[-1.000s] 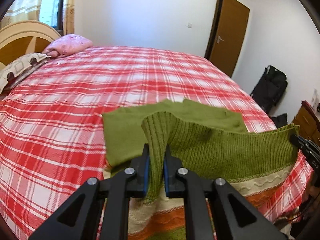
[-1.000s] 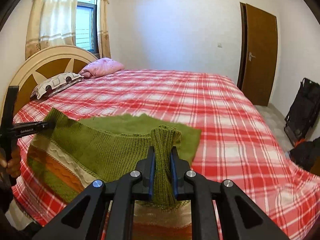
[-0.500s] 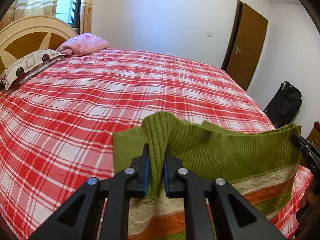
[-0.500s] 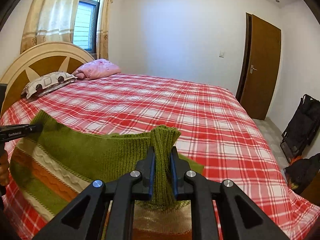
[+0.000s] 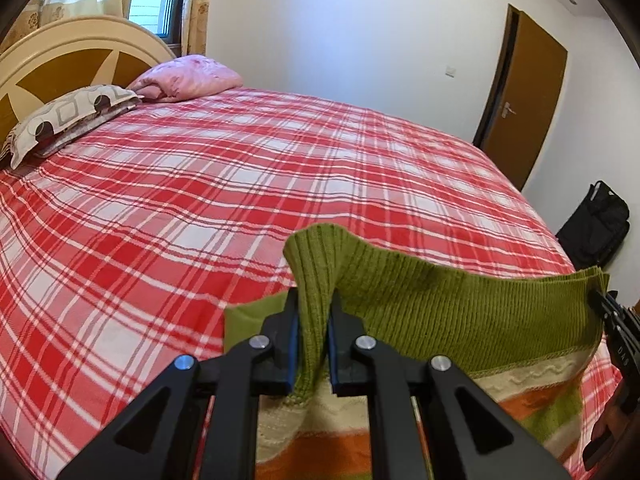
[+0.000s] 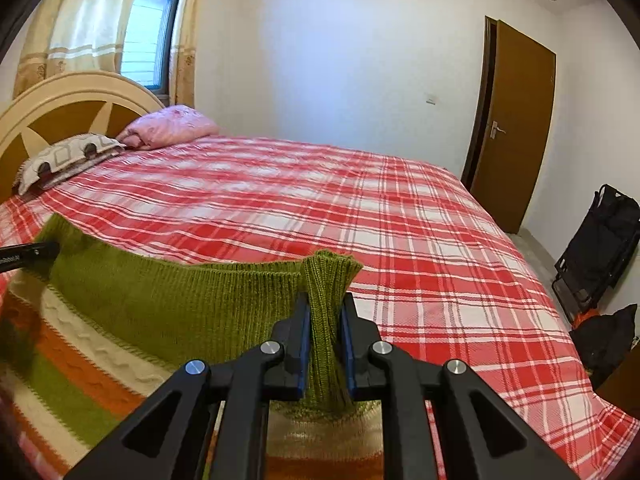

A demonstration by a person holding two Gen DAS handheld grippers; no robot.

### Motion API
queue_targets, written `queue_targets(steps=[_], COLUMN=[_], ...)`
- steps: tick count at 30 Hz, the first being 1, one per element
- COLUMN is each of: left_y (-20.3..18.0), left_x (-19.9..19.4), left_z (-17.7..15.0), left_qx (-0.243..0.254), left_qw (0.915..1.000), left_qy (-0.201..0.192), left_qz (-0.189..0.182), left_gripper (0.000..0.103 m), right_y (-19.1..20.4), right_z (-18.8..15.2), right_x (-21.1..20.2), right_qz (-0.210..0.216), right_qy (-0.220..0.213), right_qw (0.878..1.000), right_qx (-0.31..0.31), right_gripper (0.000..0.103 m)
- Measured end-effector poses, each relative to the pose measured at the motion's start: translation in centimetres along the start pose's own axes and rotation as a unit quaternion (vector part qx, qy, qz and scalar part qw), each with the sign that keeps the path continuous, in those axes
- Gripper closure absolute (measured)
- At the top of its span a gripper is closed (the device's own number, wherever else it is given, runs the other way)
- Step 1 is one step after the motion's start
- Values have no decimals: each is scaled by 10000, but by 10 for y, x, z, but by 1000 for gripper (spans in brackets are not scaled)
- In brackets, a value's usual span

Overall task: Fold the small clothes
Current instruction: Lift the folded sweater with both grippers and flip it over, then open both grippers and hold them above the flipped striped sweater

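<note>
Both grippers, left (image 5: pixel 313 338) and right (image 6: pixel 325 340), fingers clenched on the green sweater (image 5: pixel 460 304) stretched above the near bed (image 5: pixel 240 200) edge; pillows (image 5: pixel 68 116) far left, plaid beyond bare.

From my left camera I see the left gripper (image 5: pixel 312 338) clamped on a bunched corner of the green ribbed sweater (image 5: pixel 460 312), whose hem stretches taut to the right gripper (image 5: pixel 600 304) at the frame's right edge. Cream, orange and green stripes hang below the hem. Beyond lies the red plaid bedspread (image 5: pixel 200 200), with a patterned pillow (image 5: pixel 68 114) and pink bundle (image 5: pixel 188 78) by the headboard (image 5: pixel 60 64).
</note>
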State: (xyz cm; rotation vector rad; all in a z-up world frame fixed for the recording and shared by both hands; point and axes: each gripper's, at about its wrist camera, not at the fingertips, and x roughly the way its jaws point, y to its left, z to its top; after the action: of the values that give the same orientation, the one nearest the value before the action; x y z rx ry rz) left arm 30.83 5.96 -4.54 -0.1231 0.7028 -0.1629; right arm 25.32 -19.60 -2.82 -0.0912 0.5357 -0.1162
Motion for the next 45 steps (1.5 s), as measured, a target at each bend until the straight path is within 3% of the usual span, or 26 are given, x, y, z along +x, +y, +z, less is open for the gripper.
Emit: queue_targets(steps=[7, 12, 14, 15, 17, 21, 23, 25, 27, 29, 32, 38, 41, 45], left_y=[-3, 6, 18, 29, 39, 58, 67, 68, 65, 57, 40, -2, -16, -29], left_x=[45, 64, 74, 75, 69, 37, 21, 8, -8, -23, -37, -48, -49, -47], left_z=[-8, -19, -22, -20, -17, -6, -5, -7, -11, -17, -32, -74, -94, -116], left_qx=[30, 11, -281, -567, -850, -866, -903, -783, -603, -469, -263, 239, 322, 624], left_qw=[9990, 9966, 9940, 9926, 9914, 9874, 9864, 9874, 9895, 9921, 9955, 9972, 9966, 9927], left_qy=[374, 570, 779, 850, 807, 530, 448, 498, 489, 442, 425, 484, 633, 776], left_qz=[259, 601, 714, 650, 586, 1214, 1297, 1282, 1221, 1076, 805, 522, 408, 679], left_gripper=[91, 82, 63, 59, 58, 50, 49, 49, 49, 49, 49, 43, 43, 43], right_y=[-4, -1, -1, -2, -2, -9, -15, -26, -42, -51, -49, -4, 14, 20], right_z=[-14, -25, -27, -28, -30, -32, -30, -25, -15, -16, -31, -88, -111, -138], right_x=[58, 83, 89, 95, 105, 110, 108, 90, 45, 10, -31, -98, -100, -82], right_qz=[-169, -155, -138, -136, -169, -190, -46, -16, -327, -387, -269, 520, 633, 582], right_qy=[389, 728, 874, 1028, 1291, 1434, 1445, 1096, 331, 2, 200, 415, 602, 1024], right_qw=[9991, 9972, 9960, 9945, 9914, 9895, 9893, 9928, 9949, 9925, 9931, 9952, 9944, 9910], right_qx=[-69, -117, -105, -113, -121, 43, 212, 490, 897, 1157, 1125, 718, 590, 643], right_gripper=[89, 89, 84, 82, 65, 57, 57, 57, 57, 57, 57, 57, 57, 57])
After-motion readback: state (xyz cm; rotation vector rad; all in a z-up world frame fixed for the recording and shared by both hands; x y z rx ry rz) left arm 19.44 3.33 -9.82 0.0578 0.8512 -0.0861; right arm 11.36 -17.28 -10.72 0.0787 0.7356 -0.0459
